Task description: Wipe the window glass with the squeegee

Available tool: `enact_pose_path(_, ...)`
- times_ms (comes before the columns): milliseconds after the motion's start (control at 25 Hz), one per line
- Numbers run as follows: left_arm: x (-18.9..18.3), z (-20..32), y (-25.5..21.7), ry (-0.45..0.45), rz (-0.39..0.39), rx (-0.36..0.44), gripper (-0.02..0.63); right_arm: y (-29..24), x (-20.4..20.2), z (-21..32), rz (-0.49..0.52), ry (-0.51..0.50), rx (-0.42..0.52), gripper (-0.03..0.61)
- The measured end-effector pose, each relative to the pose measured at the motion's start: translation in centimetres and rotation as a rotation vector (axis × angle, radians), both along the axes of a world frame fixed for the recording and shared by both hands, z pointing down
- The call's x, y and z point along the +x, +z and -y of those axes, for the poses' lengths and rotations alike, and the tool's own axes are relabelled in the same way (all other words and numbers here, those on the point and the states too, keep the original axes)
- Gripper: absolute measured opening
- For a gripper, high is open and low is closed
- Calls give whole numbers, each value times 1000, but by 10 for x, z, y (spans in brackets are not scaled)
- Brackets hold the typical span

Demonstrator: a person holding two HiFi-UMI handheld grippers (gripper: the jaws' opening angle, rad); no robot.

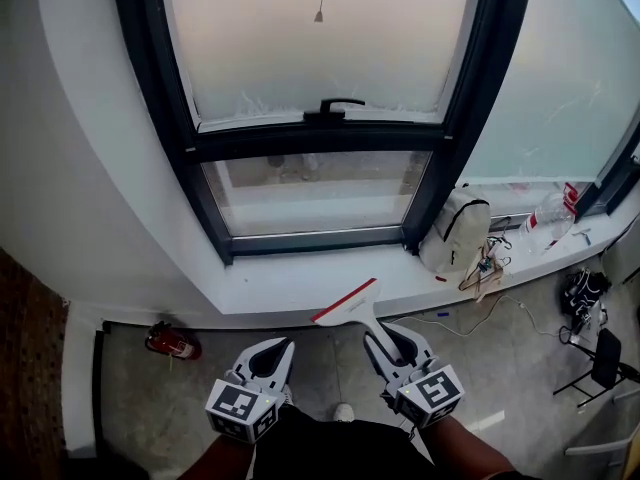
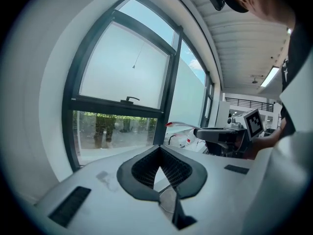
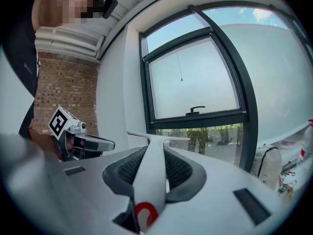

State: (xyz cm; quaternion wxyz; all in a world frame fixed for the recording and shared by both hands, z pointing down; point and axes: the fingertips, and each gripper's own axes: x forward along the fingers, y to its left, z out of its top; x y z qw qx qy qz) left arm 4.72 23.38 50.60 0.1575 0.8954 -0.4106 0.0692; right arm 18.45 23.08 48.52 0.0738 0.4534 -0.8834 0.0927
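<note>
Big frosted window glass (image 1: 320, 38) fills the head view from 10 to 2 o'clock inside its dark frame (image 1: 190, 138), with the white sill (image 1: 280, 288) curving below and a pale backpack (image 1: 455, 233) slumped at 3 o'clock. Down near 6 o'clock the squeegee (image 1: 347, 304) is in the air, red-edged blade tilted and well apart from the glass, its white handle clamped tight in the right gripper (image 1: 375, 340). At 7 o'clock the left gripper (image 1: 283, 345) hangs pinched together on nothing, and a red fire extinguisher (image 1: 172, 341) lies on the floor at 8 o'clock
</note>
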Motion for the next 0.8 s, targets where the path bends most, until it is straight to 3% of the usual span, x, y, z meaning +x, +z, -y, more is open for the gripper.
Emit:
enact_pose_path(240,2,-25,3,-82,26,4,0,10,19,-16,40,-33,-2,87)
enact_pose_path(560,1,-19,-8,-19,44,20,0,-15,8,-25,70,11,52,87)
enact_pose_path(800,-38,-8,-22,3,69,71,0,-22,-23,-20,75,55,70,87)
